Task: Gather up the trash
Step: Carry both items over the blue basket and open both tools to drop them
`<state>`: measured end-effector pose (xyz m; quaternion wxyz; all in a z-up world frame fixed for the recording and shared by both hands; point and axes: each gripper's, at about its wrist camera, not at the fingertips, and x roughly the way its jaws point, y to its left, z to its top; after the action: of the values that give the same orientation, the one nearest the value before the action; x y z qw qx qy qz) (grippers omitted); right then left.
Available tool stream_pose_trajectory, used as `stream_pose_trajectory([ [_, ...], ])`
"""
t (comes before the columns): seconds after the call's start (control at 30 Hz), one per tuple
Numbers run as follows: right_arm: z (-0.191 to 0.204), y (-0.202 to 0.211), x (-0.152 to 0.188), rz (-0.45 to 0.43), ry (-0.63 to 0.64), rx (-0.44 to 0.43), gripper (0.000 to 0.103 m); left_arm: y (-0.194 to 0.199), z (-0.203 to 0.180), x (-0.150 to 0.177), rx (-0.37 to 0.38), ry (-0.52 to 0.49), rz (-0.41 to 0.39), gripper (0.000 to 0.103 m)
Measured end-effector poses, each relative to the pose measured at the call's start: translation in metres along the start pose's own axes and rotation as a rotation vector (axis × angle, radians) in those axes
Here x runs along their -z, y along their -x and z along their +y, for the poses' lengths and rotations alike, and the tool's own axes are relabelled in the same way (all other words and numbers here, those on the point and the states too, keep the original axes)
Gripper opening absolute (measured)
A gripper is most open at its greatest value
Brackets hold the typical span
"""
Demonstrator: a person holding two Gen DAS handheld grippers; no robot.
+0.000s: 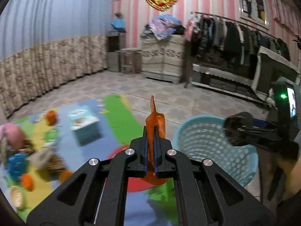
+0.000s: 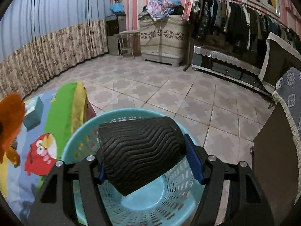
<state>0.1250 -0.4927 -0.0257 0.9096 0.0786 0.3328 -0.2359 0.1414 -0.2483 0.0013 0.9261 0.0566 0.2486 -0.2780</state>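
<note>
My left gripper [image 1: 150, 146] is shut on an orange plastic wrapper [image 1: 157, 124] and holds it above the colourful play mat [image 1: 116, 116], left of the light blue mesh basket [image 1: 190, 133]. My right gripper [image 2: 148, 160] is shut on a black ribbed cup [image 2: 139, 150], held tilted right over the basket's [image 2: 79, 143] opening. The right gripper and its cup [image 1: 237, 130] show at the right of the left wrist view, above the basket. The orange wrapper [image 2: 11, 124] shows at the left edge of the right wrist view.
More litter lies on the mat at the left: a teal box [image 1: 84, 122], orange pieces [image 1: 51, 116], a blue wrapper [image 1: 16, 164], a pink item [image 1: 11, 133]. A dark cabinet [image 2: 272, 150] stands right of the basket. Tiled floor [image 2: 160, 86], clothes rack [image 2: 235, 18] and curtains [image 2: 47, 43] lie beyond.
</note>
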Motion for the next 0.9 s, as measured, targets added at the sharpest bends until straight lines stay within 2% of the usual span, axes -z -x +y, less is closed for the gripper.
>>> stream_pose_trajectory([
  [0.1,-0.012,-0.009,-0.001,0.01,-0.009,0.009,0.067,-0.034,-0.025,-0.002,0.059,-0.013,0.049,0.003],
  [0.27,-0.033,-0.019,0.005,0.037,-0.048,0.017,0.067,-0.065,-0.052,0.003,0.09,-0.047,0.09,0.004],
  [0.3,-0.038,-0.018,0.005,0.037,-0.068,0.008,0.067,-0.069,-0.055,0.004,0.093,-0.054,0.094,0.008],
  [0.37,-0.044,-0.018,0.006,0.038,-0.104,-0.006,0.067,-0.075,-0.057,0.006,0.087,-0.068,0.103,0.025],
  [0.4,-0.048,-0.018,0.006,0.038,-0.127,-0.006,0.067,-0.076,-0.059,0.005,0.082,-0.068,0.1,0.041],
  [0.43,-0.049,-0.018,0.006,0.038,-0.134,-0.009,0.067,-0.075,-0.059,0.005,0.078,-0.066,0.094,0.051],
  [0.57,-0.044,-0.02,0.011,0.045,-0.129,-0.011,0.067,-0.073,-0.053,0.002,0.026,-0.064,0.087,0.059],
  [0.63,-0.042,-0.02,0.011,0.043,-0.121,-0.012,0.067,-0.069,-0.042,-0.001,-0.006,-0.044,0.075,0.07],
  [0.73,-0.03,-0.018,0.01,0.039,-0.104,-0.021,0.067,-0.057,-0.029,-0.005,-0.037,-0.019,0.052,0.08],
  [0.9,-0.009,-0.021,0.015,0.056,-0.076,-0.042,0.067,-0.034,0.001,-0.01,-0.124,0.002,0.008,0.091],
])
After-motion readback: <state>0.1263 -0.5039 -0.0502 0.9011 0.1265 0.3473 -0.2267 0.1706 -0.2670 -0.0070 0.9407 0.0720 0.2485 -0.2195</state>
